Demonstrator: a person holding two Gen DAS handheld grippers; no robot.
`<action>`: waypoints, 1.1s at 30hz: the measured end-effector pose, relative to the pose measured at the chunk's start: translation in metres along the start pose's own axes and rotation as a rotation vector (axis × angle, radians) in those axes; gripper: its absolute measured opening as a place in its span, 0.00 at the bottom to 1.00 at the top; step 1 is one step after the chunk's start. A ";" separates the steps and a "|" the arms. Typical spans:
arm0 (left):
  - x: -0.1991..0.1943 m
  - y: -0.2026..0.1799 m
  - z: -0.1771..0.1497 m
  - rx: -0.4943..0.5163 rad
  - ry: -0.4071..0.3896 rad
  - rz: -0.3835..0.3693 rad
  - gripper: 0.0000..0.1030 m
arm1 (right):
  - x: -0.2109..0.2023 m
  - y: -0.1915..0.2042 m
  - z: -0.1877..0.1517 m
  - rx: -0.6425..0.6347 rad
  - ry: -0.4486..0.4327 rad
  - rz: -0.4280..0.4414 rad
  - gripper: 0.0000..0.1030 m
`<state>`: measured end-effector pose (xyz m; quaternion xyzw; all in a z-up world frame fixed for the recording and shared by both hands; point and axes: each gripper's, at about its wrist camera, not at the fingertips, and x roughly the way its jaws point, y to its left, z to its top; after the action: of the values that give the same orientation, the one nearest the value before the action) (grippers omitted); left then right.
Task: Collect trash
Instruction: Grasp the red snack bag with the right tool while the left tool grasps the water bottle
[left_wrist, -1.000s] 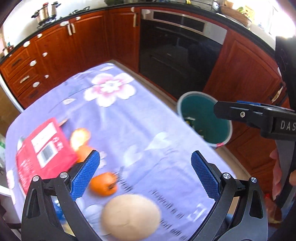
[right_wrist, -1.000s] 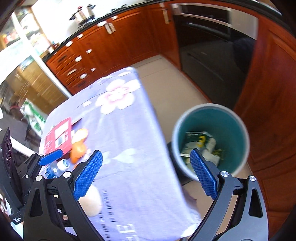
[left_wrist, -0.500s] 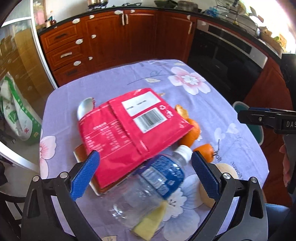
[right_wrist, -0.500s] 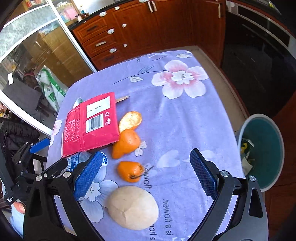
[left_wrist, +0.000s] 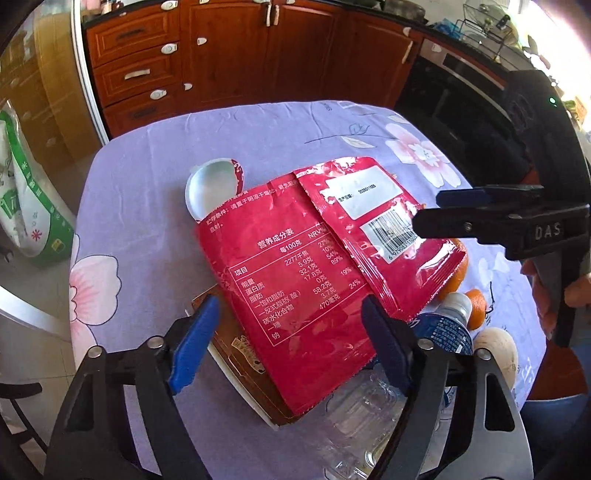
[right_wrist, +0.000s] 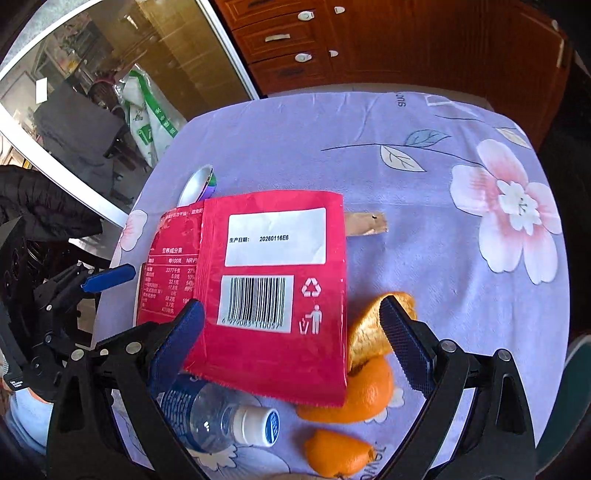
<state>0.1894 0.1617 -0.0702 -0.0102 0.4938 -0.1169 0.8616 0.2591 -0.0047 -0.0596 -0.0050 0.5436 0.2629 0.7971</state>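
Hovering with jaws spread and empty, each hand-held gripper, left (left_wrist: 288, 343) and right (right_wrist: 291, 347), should pinch the red wrapper (right_wrist: 273, 295) by its near edge, clear of the bottle (right_wrist: 218, 417) and orange peel (right_wrist: 369, 384).

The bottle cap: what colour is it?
White sides with a blue top, on the bottle cap; the right wrist view shows it best.

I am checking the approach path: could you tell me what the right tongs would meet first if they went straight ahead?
Probably the red snack packet, lying between the open right tongs; depth is uncertain.
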 end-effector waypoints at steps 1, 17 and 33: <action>0.003 -0.001 0.000 0.004 0.009 0.000 0.69 | 0.005 -0.003 0.004 -0.002 0.006 -0.001 0.89; 0.014 -0.012 -0.002 0.041 0.006 0.026 0.61 | 0.008 0.030 0.003 -0.134 -0.009 0.065 0.30; -0.054 -0.053 -0.041 0.172 -0.031 -0.073 0.81 | -0.102 0.020 -0.025 -0.063 -0.235 -0.083 0.04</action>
<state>0.1185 0.1260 -0.0381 0.0440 0.4679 -0.1901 0.8620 0.2014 -0.0372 0.0240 -0.0218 0.4370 0.2456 0.8650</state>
